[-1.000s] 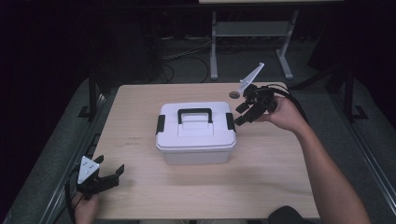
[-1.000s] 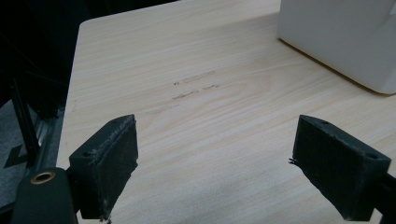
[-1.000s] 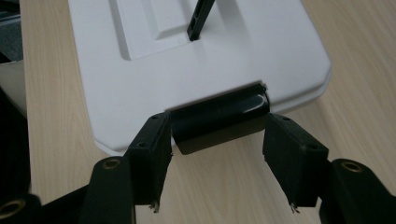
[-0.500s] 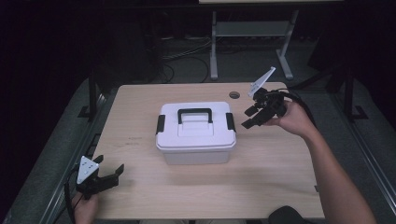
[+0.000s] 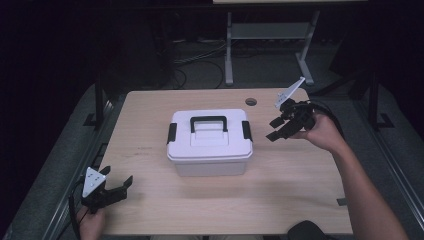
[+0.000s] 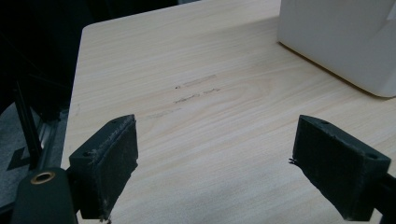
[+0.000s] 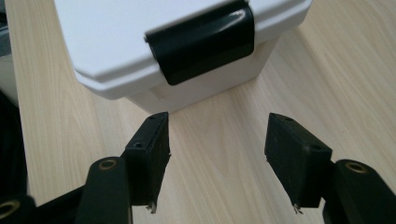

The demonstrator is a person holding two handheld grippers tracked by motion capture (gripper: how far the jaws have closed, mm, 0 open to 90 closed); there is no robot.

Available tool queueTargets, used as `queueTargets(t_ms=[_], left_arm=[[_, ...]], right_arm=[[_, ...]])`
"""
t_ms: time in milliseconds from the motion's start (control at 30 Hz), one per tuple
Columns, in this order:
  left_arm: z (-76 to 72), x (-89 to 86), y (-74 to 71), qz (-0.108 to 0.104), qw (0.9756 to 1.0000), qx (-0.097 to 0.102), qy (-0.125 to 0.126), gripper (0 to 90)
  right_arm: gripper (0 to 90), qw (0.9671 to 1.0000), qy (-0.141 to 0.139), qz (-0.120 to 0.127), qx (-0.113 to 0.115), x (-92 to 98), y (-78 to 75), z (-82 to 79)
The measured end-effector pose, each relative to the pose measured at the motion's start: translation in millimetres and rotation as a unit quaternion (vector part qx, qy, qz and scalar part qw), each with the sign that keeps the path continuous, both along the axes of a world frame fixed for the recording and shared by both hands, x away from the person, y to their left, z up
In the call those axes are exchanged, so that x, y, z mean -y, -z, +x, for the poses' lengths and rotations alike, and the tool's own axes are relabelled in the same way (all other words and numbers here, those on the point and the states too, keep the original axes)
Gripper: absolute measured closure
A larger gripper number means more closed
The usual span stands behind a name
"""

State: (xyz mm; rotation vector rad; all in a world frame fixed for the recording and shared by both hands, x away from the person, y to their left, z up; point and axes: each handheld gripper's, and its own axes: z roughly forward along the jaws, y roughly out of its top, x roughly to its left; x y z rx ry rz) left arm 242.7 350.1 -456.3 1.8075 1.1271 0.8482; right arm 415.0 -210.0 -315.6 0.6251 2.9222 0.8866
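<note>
1. The white storage box (image 5: 210,144) sits at the middle of the high view, on the wooden table (image 5: 300,190). Its lid is on, with a black handle (image 5: 208,121) lying flat on top and a black latch (image 5: 246,130) on its right side; another latch (image 5: 171,132) is on the left side.
2. The right gripper (image 5: 274,128) hangs right of centre in the high view, just beside the box's right latch but apart from it. Its jaws stand open with nothing between them, pointing left toward the box.
3. In the right gripper view the latch (image 7: 203,39) fills the upper middle, above and beyond the right gripper (image 7: 217,140); bare table shows between the two fingertips (image 7: 154,149).
4. The left gripper (image 5: 125,184) is at the lower left of the high view, close to the table's near edge and left edge, well apart from the box. Its jaws are spread wide and hold nothing.
5. In the left gripper view the left gripper (image 6: 215,158) frames bare wood, and a corner of the box (image 6: 345,42) shows at the upper right. The table's edge runs down the left of that frame, with dark floor beyond.
6. Open tabletop lies along the lower part of the high view in front of the box, and on both sides of it. A round hole (image 5: 250,101) sits in the table near its far edge, above and right of the box.
</note>
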Motion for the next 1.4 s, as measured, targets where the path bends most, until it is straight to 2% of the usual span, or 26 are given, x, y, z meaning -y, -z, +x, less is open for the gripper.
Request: queueTargets(t_ms=[600,1400], left_arm=[[-0.1,-0.1,-0.7,0.000,1.0000,0.001,0.001,13.4],[0.5,1.4,-1.0,0.000,1.0000,0.002,0.001,13.4]], right_arm=[[39.4,0.9998,0.013,0.001,-0.012,17.4,21.5,-9.2],[39.4,0.9991,0.024,0.002,-0.034,29.7,49.7,-18.6]])
